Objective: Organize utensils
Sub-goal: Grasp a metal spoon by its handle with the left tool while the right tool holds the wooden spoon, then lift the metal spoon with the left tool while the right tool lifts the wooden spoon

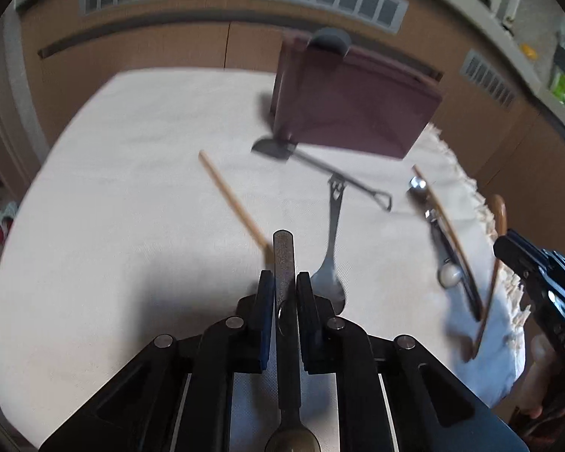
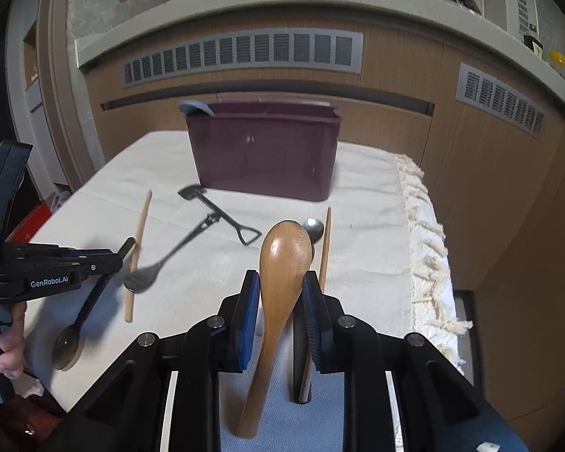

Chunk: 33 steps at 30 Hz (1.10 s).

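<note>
Our left gripper [image 1: 284, 288] is clamping a dark metal spoon [image 1: 285, 282]; our right gripper [image 2: 281, 293] is clamping a long wooden spoon [image 2: 278, 290], both above the desk [image 2: 358, 263]. Next, we judge, we are carrying each to the upright maroon plastic holder [image 2: 263, 150].

A dark metal spoon [image 1: 284, 301] is clamped by its handle, bowl nearest the camera. A wooden spoon [image 2: 278, 282] is gripped too, bowl pointing away. Chopsticks [image 2: 139, 248], a grey spork [image 1: 331, 248] and a small shovel-shaped utensil [image 1: 320, 167] lie on the white cloth [image 1: 132, 188], near a maroon holder [image 2: 263, 150] standing at the far side.
</note>
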Tool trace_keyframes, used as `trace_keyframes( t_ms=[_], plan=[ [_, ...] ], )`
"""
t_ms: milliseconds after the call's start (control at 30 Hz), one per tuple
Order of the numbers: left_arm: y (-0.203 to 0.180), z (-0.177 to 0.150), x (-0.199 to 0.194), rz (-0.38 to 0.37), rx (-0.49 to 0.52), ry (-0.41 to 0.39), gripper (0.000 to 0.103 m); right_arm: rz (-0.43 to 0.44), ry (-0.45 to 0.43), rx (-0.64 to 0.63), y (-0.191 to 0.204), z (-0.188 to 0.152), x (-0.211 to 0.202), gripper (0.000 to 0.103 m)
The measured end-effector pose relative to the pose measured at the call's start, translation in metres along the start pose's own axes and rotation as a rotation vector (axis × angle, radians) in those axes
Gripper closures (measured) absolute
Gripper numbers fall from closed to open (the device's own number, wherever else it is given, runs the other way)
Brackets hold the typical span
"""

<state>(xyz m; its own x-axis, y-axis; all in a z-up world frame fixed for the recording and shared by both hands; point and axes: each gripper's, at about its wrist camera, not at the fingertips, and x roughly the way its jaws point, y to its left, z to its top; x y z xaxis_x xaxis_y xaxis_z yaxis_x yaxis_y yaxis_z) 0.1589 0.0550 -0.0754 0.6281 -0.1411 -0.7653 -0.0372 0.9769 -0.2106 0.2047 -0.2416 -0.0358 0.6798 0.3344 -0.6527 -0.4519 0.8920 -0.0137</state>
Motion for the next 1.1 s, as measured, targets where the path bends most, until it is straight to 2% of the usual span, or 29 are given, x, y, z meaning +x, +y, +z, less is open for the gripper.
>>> trace_keyframes(
  t_ms=[33,133,233,300,367,433,633,867,900,967,1033,1100],
  plan=[
    [0.000,0.000,-0.005,-0.006,0.003,-0.018,0.091,0.007,-0.007,-0.001,-0.001,0.003,-0.003,0.103],
    [0.003,0.001,-0.021,-0.047,-0.014,-0.043,0.091,0.030,-0.016,-0.001,-0.002,0.008,-0.008,0.103],
    [0.006,0.000,-0.030,-0.053,-0.022,-0.059,0.091,0.029,-0.012,-0.016,-0.001,0.008,-0.009,0.103],
    [0.009,0.000,-0.034,-0.067,-0.031,-0.064,0.091,0.065,-0.014,-0.007,-0.004,0.007,-0.012,0.098],
    [0.010,-0.003,-0.039,-0.074,-0.037,-0.074,0.091,0.109,0.014,-0.004,-0.009,0.004,-0.009,0.082],
    [0.010,-0.003,-0.045,-0.084,-0.037,-0.090,0.091,0.107,0.029,-0.007,-0.016,0.000,-0.004,0.076],
    [0.011,0.002,-0.054,-0.103,-0.041,-0.124,0.091,0.061,0.099,-0.050,-0.020,-0.001,0.023,0.076],
    [0.009,0.005,-0.059,-0.116,-0.038,-0.136,0.091,0.092,0.203,0.032,-0.030,0.004,0.072,0.075],
    [0.009,0.004,-0.058,-0.117,-0.040,-0.135,0.091,0.082,0.188,0.039,-0.030,0.005,0.073,0.075],
    [0.009,0.004,-0.057,-0.116,-0.041,-0.131,0.091,0.061,0.197,0.035,-0.027,0.006,0.076,0.072],
    [0.010,0.005,-0.055,-0.114,-0.046,-0.125,0.091,0.052,0.209,-0.006,-0.020,0.007,0.078,0.065],
    [0.010,0.005,-0.053,-0.114,-0.049,-0.120,0.091,0.022,0.216,-0.064,-0.011,0.007,0.080,0.063]
  ],
)
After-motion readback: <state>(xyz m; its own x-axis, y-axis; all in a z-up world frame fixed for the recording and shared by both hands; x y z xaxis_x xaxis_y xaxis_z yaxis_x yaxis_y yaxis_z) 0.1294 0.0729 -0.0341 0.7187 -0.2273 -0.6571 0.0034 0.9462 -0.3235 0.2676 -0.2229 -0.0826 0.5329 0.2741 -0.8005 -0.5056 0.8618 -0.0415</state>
